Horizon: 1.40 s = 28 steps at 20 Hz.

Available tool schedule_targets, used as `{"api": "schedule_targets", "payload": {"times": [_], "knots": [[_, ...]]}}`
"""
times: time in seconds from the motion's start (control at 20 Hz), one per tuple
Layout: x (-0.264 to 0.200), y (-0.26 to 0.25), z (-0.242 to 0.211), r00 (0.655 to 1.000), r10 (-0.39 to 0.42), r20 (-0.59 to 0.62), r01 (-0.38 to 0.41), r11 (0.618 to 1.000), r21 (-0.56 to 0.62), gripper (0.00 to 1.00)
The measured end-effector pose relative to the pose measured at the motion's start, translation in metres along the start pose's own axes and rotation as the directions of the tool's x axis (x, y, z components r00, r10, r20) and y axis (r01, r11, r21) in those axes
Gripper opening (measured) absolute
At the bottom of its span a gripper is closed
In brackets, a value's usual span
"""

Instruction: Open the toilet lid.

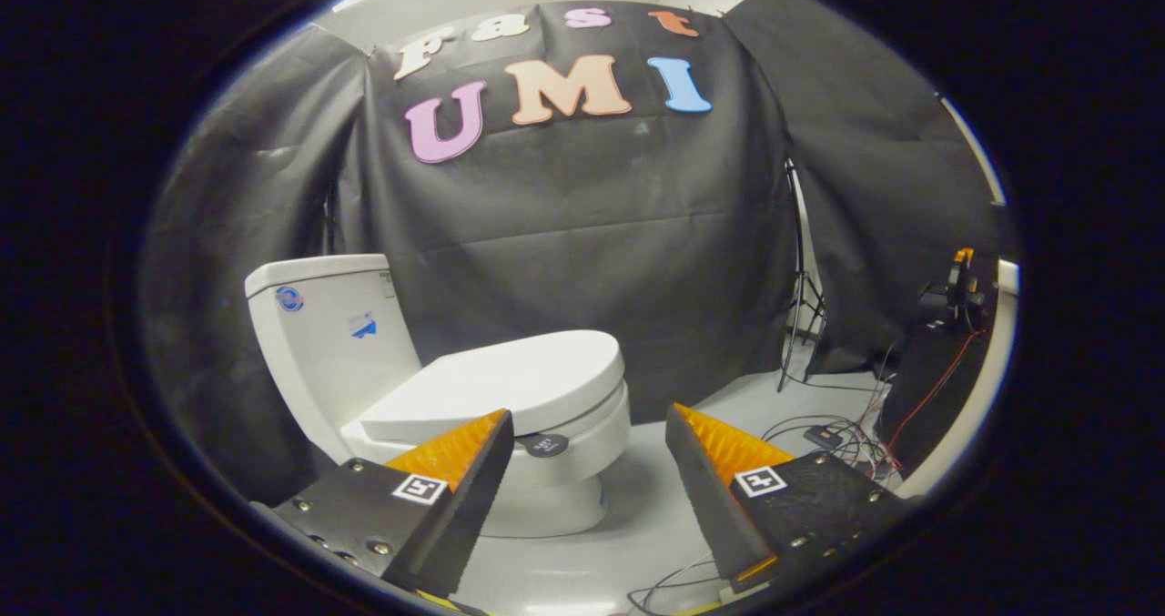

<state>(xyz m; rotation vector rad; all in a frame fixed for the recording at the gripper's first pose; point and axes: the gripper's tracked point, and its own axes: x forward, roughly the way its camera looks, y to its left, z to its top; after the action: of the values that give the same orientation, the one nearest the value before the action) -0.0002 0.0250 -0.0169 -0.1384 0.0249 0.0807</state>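
Approach is the step in hand: the gripper [587,434] holds its 2 fingers wide apart with nothing between them, short of the toilet [364,361]. The lid [510,384] lies closed ahead. Next, one finger likely must hook under its front edge.

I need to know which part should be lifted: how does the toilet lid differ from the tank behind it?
The toilet lid lies flat and closed over the bowl, while the tank stands upright behind it. The lid is a thin rounded slab; the tank is a tall boxy block. The lid is plain; the tank carries stickers. The lid sits just beyond the open gripper, the tank farther back. Both are white.
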Motion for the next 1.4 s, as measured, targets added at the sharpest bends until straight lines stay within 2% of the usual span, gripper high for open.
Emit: {"api": "schedule_targets", "payload": {"times": [0.45,0.85,1.1,1.25,1.4], "knots": [[0.018,0.012,-0.009,1.0,-0.001,-0.008,0.001,1.0,-0.02,0.99],[0.059,0.025,-0.041,0.996,0.022,-0.088,-0.021,1.0,0.018,0.99],[0.083,0.031,-0.064,0.975,0.053,-0.217,-0.019,0.987,0.158,0.99],[0.096,0.024,-0.081,0.954,0.04,-0.298,0.032,0.972,0.235,0.99],[0.104,0.018,-0.104,0.916,0.048,-0.398,0.092,0.941,0.327,0.99]]}}
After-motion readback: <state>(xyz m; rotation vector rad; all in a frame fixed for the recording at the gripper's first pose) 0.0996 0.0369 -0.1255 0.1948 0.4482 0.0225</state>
